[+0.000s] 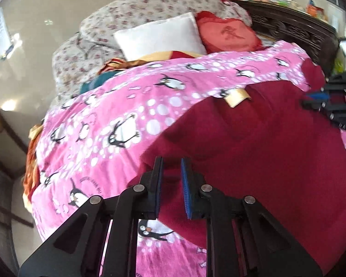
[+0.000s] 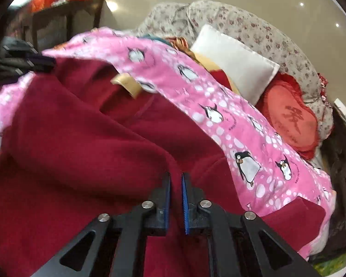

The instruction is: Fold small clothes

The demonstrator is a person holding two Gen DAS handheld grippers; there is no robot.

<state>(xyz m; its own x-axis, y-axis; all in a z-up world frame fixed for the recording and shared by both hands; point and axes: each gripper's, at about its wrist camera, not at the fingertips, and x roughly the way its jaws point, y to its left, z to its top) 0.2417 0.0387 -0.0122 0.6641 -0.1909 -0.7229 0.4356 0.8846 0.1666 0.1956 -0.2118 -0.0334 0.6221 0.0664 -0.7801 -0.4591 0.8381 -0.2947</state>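
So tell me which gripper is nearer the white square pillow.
Left, though not by much. The left gripper sits over the dark red garment on the pillow's side; the right gripper sits over the same garment, farther along.

Bright daylight, motion blur, fisheye warping

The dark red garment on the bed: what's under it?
The dark red garment lies on the pink penguin blanket, which shows around its edges. A gold tag sits at its collar. Anything beneath its middle is covered.
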